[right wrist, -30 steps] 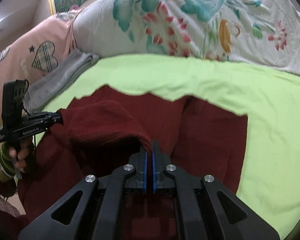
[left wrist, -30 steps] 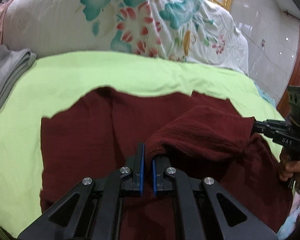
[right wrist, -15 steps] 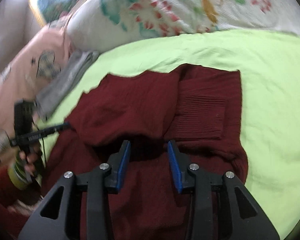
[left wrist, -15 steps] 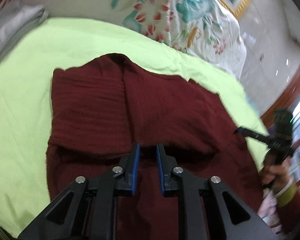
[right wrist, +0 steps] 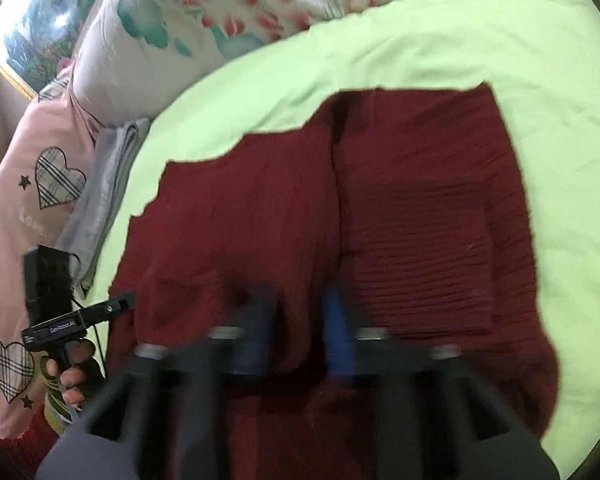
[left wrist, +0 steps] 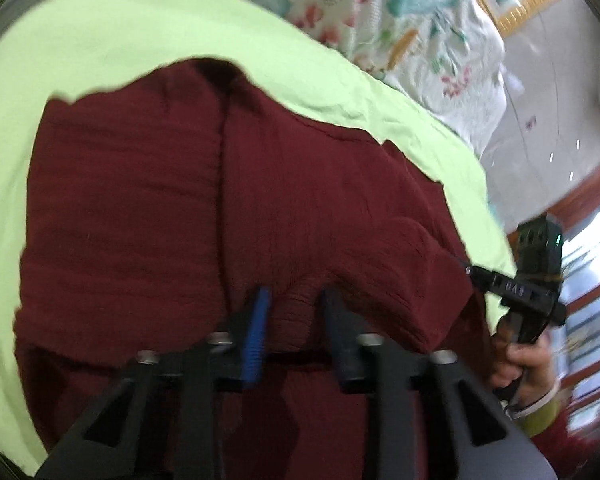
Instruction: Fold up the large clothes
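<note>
A dark red knit sweater (left wrist: 148, 216) lies on the light green bed sheet (left wrist: 112, 40), with folded layers stacked over its lower part. My left gripper (left wrist: 294, 300) is open and empty, its fingertips just over the edge of a folded layer. My right gripper (right wrist: 298, 300) is open and empty, low over the sweater (right wrist: 428, 216), blurred by motion. The right gripper also shows at the right edge of the left wrist view (left wrist: 472, 270), and the left gripper at the left edge of the right wrist view (right wrist: 126, 300), both at the sweater's sides.
A floral quilt (left wrist: 404, 28) is piled at the head of the bed. A folded grey garment (right wrist: 104, 196) and pink bedding with plaid hearts (right wrist: 32, 184) lie along the bed's left side. The green sheet (right wrist: 460, 36) surrounds the sweater.
Both grippers were shut on a lifted fold of the sweater. They have opened and let it go, and the fold now lies flat. Both cameras have tilted closer over the sweater.
</note>
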{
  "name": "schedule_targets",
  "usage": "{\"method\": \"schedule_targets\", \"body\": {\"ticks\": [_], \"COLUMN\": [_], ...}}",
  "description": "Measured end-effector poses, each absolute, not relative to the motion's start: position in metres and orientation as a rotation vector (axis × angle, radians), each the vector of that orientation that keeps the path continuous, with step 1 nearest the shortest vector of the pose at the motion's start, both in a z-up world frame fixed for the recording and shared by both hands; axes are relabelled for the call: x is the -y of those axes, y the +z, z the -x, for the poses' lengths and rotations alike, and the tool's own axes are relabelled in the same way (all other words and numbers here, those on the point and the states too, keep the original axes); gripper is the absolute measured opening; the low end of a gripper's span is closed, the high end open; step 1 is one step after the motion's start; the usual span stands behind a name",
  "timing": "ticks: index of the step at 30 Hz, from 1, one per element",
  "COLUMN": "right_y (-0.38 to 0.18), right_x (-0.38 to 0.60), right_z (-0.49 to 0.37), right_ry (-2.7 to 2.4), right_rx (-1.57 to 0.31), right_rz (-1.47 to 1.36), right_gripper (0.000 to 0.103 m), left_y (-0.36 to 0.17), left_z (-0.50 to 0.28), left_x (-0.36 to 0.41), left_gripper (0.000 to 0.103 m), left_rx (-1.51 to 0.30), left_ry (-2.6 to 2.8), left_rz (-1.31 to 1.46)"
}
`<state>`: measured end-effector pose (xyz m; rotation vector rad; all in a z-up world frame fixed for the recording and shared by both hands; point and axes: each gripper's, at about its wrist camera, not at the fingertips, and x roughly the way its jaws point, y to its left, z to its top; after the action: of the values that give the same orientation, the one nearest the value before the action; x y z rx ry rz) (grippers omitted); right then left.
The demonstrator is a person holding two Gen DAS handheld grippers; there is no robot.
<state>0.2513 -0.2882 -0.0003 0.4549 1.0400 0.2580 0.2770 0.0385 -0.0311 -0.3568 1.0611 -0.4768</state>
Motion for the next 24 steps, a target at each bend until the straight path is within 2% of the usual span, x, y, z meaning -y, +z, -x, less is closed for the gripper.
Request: {"method": "schedule_targets", "body": {"ticks": [4,11,15,20,24], "right_y": [0.026,-0.005,0.012,0.046,0.047], "right_x": [0.303,0.304,0.314,0.300,0.264], "right_z": [-0.241,-0.238,-0.223,-0.204,-0.204], "right_ry": [0.244,0.184,0.132,0.170,0.302], "right_rx": [-0.886,-1.000,-0.936,-0.843,-0.867], "right_rz": [-0.511,-0.477,-0.503,-0.459,-0.409], "right_gripper": [0.004,0.007,0.013,0.013,0.013], "left_y": [-0.015,-0.029,-0.024,-0.010,0.006], "left_z": [-0.266,-0.252,-0.248,-0.234,-0.223], "left_x": [-0.034,-0.029,-0.031,-0.038,-0.034], "left_gripper": [0.008,0.008,0.015,0.014,0.014], "left_rx": [-0.949,-0.960,-0.960,-0.937,-0.883], "left_ry": [-0.435,-0.424,-0.412,-0.390,-0.429], "left_rz": [0.258,0.144,0.136,0.170,0.213]}}
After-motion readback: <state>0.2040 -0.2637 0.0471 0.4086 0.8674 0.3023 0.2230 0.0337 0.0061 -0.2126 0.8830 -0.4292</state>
